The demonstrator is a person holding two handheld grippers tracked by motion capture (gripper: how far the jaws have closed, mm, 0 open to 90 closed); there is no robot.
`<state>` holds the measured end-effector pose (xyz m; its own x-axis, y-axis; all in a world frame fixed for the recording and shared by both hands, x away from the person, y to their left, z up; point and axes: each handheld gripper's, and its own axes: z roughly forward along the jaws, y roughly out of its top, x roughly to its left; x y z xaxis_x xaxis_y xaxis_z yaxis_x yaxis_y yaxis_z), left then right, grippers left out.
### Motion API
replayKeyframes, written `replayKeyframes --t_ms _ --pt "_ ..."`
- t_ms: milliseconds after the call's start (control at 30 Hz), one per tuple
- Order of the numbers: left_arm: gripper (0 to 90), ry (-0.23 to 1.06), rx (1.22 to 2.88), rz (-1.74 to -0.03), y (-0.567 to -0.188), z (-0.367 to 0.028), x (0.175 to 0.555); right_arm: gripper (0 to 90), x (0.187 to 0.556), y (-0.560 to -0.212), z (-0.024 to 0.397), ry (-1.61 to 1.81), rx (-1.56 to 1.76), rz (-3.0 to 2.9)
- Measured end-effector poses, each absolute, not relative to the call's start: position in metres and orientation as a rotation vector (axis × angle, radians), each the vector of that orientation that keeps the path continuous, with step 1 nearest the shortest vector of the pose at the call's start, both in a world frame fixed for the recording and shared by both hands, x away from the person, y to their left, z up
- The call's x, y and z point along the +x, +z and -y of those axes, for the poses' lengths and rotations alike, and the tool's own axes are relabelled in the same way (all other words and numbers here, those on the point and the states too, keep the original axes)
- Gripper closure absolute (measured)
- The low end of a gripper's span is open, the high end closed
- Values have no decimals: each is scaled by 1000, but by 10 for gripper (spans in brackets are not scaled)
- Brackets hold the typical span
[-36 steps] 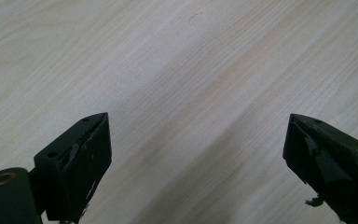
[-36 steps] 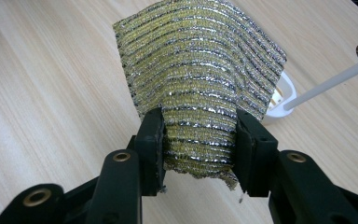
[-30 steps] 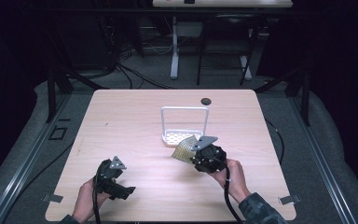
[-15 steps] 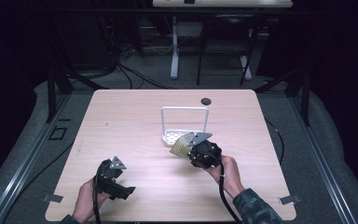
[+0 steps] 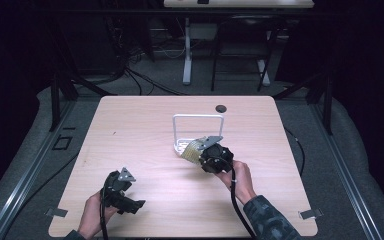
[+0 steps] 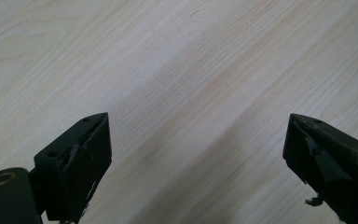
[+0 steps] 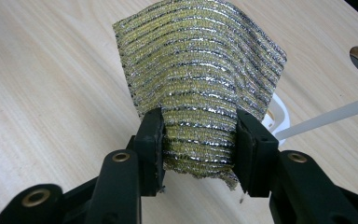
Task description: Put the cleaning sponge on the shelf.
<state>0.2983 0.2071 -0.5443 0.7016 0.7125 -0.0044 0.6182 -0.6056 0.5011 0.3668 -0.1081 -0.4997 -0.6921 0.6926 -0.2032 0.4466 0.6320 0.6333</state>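
A yellow and silver striped scouring sponge (image 7: 200, 79) is pinched between the jaws of my right gripper (image 7: 199, 140), held just above the table. From above, the sponge (image 5: 192, 148) sticks out toward the white wire rack (image 5: 198, 118), and my right gripper (image 5: 200, 152) sits just in front of that rack. My left gripper (image 5: 141, 204) rests near the table's front left, held by a hand. Its jaws stand wide apart in the left gripper view, with bare wood between them (image 6: 196, 158).
The light wooden table (image 5: 140, 130) has a round cable hole (image 5: 221, 108) at its far edge behind the rack. The rack's white base (image 7: 279, 116) shows behind the sponge. Dark floor, cables and desk legs lie beyond the table.
My right gripper has moved left and a little away from me with the sponge, closer to the rack's front. The left gripper has stayed in place.
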Motion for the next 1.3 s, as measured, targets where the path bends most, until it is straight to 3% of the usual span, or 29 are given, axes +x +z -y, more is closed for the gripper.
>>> replayKeyframes --t_ms 1300 --pt "83 264 2456 -1009 -545 -205 298 539 414 -515 82 666 992 -2365"
